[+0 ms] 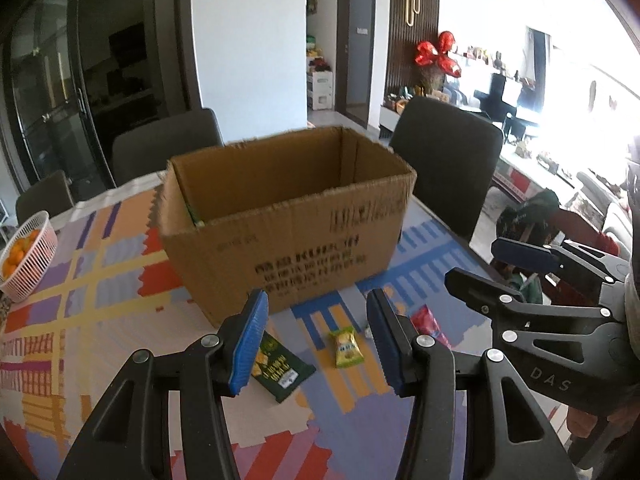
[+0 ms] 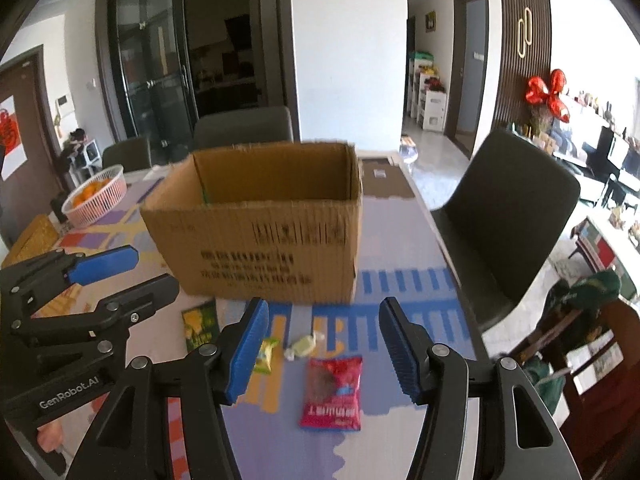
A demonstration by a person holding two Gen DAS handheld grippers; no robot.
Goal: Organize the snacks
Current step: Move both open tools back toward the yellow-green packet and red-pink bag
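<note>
Cardboard box (image 1: 288, 224): open-topped, on patterned tabletop (image 1: 100, 320); contents mostly hidden, one green edge visible inside. Print blurred.

Left gripper (image 1: 316, 344): jaws wide apart, empty; dark green packet (image 1: 280, 368) partly behind its left pad, yellow-green packet (image 1: 346, 347) between.

Right gripper (image 2: 322, 354): jaws wide, empty; red packet (image 2: 333, 392) and pale wrapped sweet (image 2: 302, 347) lie between.

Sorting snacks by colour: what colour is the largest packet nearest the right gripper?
Red snack packet with a blue patch; clearest in the right wrist view.
</note>
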